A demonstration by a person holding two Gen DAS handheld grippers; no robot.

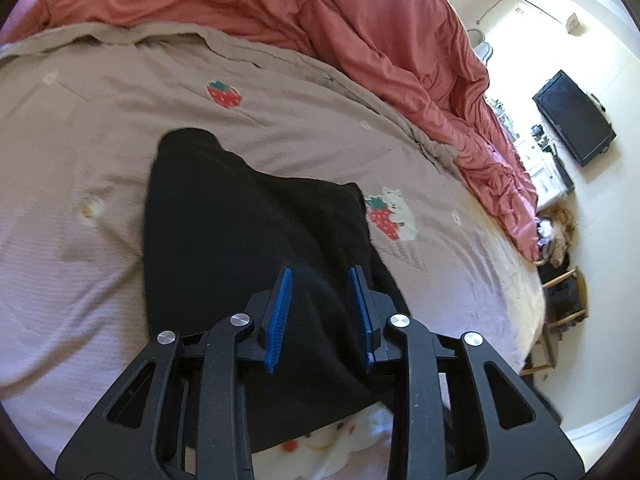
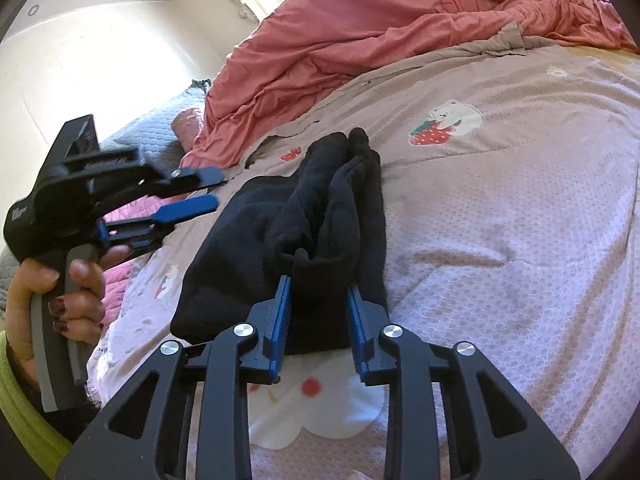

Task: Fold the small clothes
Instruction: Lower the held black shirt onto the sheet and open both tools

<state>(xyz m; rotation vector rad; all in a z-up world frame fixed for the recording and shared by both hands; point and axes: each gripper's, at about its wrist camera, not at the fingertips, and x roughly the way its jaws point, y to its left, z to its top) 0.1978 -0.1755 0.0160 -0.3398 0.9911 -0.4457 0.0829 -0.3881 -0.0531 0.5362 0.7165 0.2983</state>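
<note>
The right gripper (image 2: 319,280) stands with its blue pads (image 2: 282,312) wide apart, a bunched fold of the black garment (image 2: 320,208) lying between them, not pinched. The left gripper (image 1: 320,272) is likewise spread open above the same dark cloth (image 1: 240,220), gripping nothing; from the right wrist view it (image 2: 200,192) hovers off to the side, held by a hand (image 2: 76,284) with dark-painted nails. The garment lies crumpled on a pinkish bedspread (image 2: 520,240) printed with a strawberry and bear (image 2: 446,122). A rumpled coral duvet (image 1: 320,20) lies heaped beyond it.
</note>
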